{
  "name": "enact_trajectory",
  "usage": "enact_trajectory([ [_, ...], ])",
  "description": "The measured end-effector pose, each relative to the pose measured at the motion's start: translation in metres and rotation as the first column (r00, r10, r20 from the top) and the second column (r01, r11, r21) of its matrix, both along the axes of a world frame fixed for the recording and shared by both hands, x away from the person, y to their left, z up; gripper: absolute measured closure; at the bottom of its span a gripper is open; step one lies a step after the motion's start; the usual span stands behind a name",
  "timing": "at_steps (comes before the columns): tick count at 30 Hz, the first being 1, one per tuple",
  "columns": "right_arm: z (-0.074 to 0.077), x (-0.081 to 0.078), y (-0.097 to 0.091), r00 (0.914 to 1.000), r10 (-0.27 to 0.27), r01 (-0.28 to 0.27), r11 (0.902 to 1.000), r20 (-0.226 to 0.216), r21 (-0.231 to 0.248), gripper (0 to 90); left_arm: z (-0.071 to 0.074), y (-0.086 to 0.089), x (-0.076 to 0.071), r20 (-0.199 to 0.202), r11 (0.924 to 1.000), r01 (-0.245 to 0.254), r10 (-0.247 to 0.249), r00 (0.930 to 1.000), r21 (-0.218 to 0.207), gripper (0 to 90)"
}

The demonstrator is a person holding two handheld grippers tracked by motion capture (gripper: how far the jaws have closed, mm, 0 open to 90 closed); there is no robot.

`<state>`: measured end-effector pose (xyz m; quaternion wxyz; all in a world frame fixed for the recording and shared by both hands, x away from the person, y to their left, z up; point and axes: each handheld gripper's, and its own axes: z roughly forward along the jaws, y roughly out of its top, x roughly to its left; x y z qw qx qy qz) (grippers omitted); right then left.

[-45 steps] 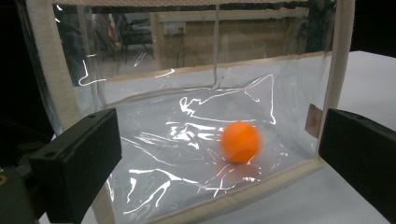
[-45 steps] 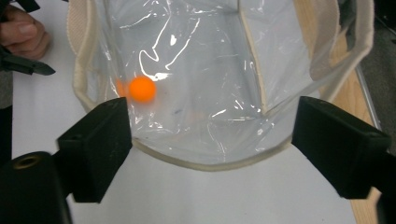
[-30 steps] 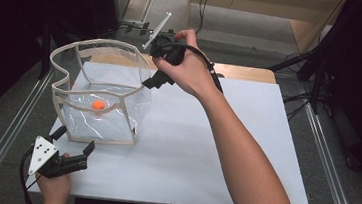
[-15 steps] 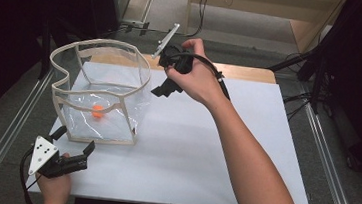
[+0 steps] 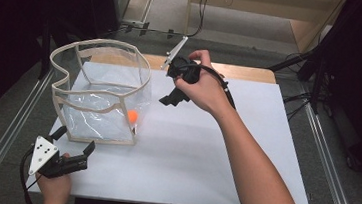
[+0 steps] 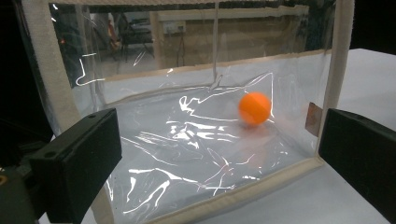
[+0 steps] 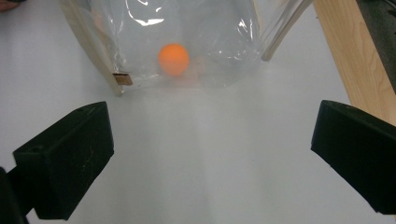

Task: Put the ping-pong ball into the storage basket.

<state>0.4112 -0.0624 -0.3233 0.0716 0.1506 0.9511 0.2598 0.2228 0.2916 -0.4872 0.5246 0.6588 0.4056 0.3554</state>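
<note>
at the near-left corner of the white tabletop (image 5: 203,159), the left gripper (image 5: 71,147) rests with its fingers spread wide and empty, just short of the clear bag (image 5: 99,94). inside the bag, the orange ball (image 5: 132,116) sits on the floor by the near right corner. right of it, the right gripper (image 5: 169,100) hangs above the tabletop, fingers wide apart, holding nothing. the flimsy bag could buckle or slide if nudged, sending the ball rolling.

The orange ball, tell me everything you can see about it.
The orange ball is small, round, smooth and plain, slightly blurred. It lies on the floor of the clear plastic bag, near the corner seam with a small tan tag. Only the bag touches it; both claws stand open outside.
</note>
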Motion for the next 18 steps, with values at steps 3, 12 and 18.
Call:
enact_trajectory([
  [3, -0.006, -0.001, -0.002, 1.0, -0.001, 0.001, 1.0, -0.002, -0.002, 0.0, 0.0, 0.0, 0.0, 0.0, 1.0, 0.001, -0.001, 1.0, 0.001, 0.1],
  [12, -0.019, -0.008, -0.009, 0.9999, -0.006, 0.006, 0.9999, -0.008, -0.014, 0.0, 0.0, 0.0, 0.0, 0.0, 1.0, 0.0, 0.0, 1.0, 0.001, 0.1],
  [18, -0.025, -0.011, -0.017, 0.9999, -0.006, 0.006, 1.0, -0.011, -0.008, 0.0, 0.0, 0.0, 0.0, -0.002, 1.0, 0.002, -0.002, 1.0, 0.003, 0.1],
])
